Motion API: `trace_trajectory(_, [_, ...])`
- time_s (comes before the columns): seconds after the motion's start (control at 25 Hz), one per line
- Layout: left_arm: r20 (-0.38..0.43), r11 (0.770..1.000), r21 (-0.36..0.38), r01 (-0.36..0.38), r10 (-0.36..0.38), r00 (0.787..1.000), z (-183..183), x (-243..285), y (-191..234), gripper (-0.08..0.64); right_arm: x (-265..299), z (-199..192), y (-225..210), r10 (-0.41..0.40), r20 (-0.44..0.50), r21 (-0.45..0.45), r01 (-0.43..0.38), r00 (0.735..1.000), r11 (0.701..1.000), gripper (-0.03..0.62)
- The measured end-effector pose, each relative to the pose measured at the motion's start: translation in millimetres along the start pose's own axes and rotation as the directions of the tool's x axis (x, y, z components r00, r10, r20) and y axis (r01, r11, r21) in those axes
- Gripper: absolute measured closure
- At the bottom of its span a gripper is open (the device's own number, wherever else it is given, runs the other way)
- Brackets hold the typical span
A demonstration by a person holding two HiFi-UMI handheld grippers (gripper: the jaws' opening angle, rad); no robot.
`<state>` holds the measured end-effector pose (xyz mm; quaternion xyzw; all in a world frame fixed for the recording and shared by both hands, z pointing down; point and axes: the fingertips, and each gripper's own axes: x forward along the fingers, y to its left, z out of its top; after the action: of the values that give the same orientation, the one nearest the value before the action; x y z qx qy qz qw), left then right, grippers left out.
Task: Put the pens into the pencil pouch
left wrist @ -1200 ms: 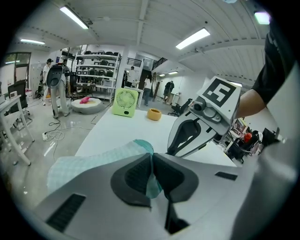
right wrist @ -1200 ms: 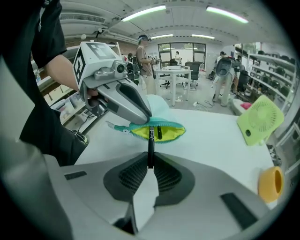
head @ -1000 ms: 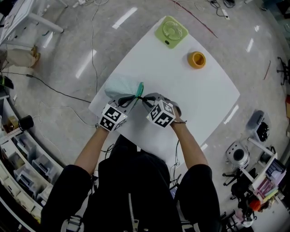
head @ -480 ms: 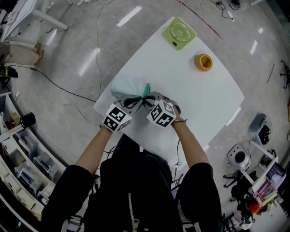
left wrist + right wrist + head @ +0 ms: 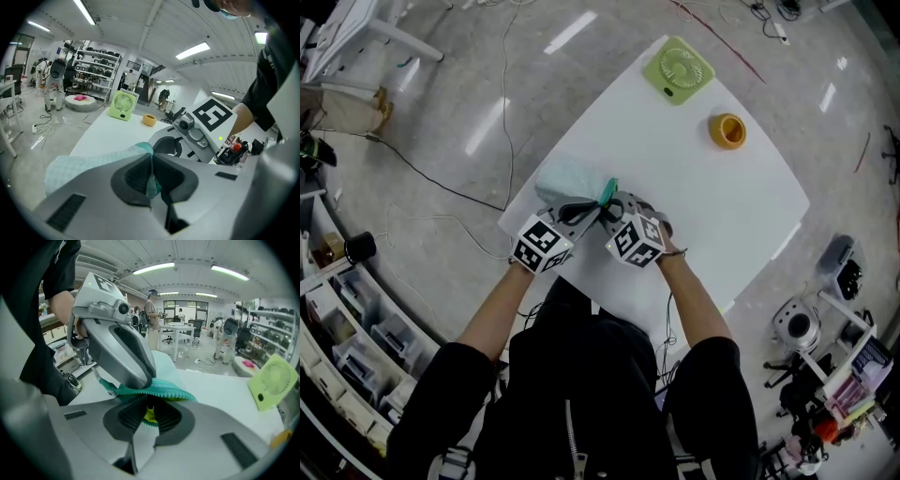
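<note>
A pale teal pencil pouch (image 5: pixel 567 178) lies near the left corner of the white table (image 5: pixel 712 206). My left gripper (image 5: pixel 584 208) is shut on the pouch's fabric edge (image 5: pixel 151 180) at its darker teal end. Beside it, my right gripper (image 5: pixel 609 204) is shut on a small yellow-green tab (image 5: pixel 150 415) under the pouch's toothed teal zipper edge (image 5: pixel 164 391). The two grippers sit tip to tip; in the right gripper view, the left gripper (image 5: pixel 122 352) rests on top of the zipper. No pens show in any view.
A green desk fan (image 5: pixel 680 69) lies at the table's far corner, with an orange ring-shaped roll (image 5: pixel 727 130) to its right. Cables run over the floor to the left of the table. Shelving stands at the far left.
My right gripper has slid a little to the left over the table, closer to the left one. The left gripper and the pouch have hardly moved.
</note>
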<state>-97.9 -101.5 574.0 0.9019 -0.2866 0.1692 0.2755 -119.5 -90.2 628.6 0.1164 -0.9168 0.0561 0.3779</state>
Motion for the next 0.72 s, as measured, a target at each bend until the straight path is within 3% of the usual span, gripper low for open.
trace_trajectory(0.48, [-0.022,0.999,0.022,-0.044,0.044,0.999,-5.4,3.8,14.8,0.523,-8.7,-11.6,-13.2,-0.072,-0.022,0.064,0.073,0.997,0.995,0.460])
trace_trajectory(0.72, [-0.040,0.994,0.040,-0.105,0.107,0.993,-7.6,9.5,30.1,0.522,-29.7,-25.5,-26.8,-0.160,-0.032,0.171,0.163,0.987,0.972,0.456])
